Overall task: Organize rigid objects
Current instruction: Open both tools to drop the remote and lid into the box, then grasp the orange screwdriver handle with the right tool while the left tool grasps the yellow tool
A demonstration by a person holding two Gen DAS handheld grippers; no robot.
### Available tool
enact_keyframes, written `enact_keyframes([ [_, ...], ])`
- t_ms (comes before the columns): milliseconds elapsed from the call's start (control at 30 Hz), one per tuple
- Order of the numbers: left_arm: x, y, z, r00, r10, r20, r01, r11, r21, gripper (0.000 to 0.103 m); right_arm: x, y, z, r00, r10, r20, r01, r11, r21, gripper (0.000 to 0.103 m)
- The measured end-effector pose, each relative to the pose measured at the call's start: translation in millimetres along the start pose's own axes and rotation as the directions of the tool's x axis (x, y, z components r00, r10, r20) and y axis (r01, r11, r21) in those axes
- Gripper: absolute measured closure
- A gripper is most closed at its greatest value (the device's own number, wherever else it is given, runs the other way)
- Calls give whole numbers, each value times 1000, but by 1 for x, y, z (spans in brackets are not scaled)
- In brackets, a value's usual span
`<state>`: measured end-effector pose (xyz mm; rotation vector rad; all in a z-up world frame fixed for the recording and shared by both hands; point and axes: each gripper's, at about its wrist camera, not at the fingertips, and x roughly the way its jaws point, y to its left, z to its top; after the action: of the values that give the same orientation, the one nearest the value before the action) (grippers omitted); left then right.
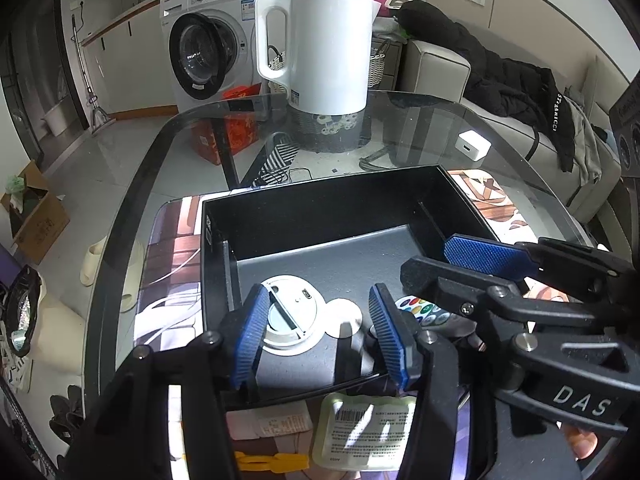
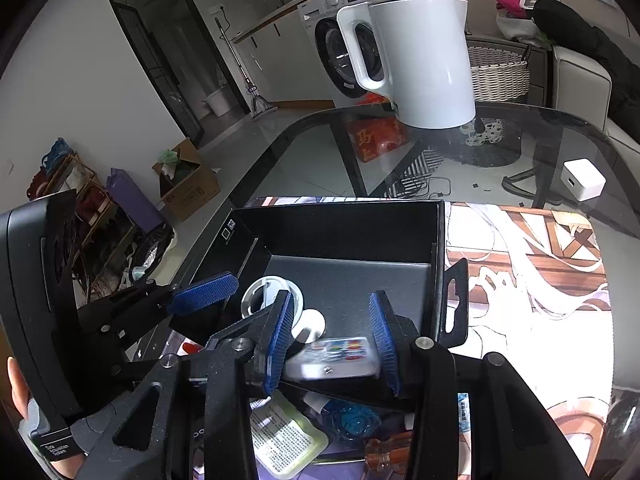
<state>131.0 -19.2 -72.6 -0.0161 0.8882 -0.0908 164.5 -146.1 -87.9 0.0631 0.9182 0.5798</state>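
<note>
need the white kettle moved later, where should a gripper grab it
Grip the white kettle by its loop handle, coming from the washing-machine side. It stands upright, the handle juts clear there, and the body looks too wide for the jaws.

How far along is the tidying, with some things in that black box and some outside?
Early to midway, I'd guess. Done: a round white device and a small white disc lie in the black box. In hand: the right gripper is open around a remote with coloured buttons over the box. Left: a labelled pouch, a blue bottle and a yellow piece outside it.
</note>
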Motion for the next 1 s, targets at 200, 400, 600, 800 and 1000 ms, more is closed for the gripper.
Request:
enact_keyframes([
  [200,-6,1,-3,1000,1,17,-1,1000,7,40,-3,0,-1,1000,1,10,-1,1000,2,55],
  [400,-22,4,-4,999,-11,46,11,1000,-6,39,-22,-6,-3,998,-5,67,3,999,34,53],
  [600,-47,16,-8,995,-44,94,49,997,-52,37,-56,-2,-7,985,-70,159,77,996,-39,53],
  [800,-53,27,-14,996,-70,61,76,992,-101,36,-80,-2,-15,978,-107,180,127,987,-103,53],
  [1000,-49,25,-24,998,-58,9,59,996,-71,36,-69,-6,-26,992,-110,64,117,987,-108,53],
])
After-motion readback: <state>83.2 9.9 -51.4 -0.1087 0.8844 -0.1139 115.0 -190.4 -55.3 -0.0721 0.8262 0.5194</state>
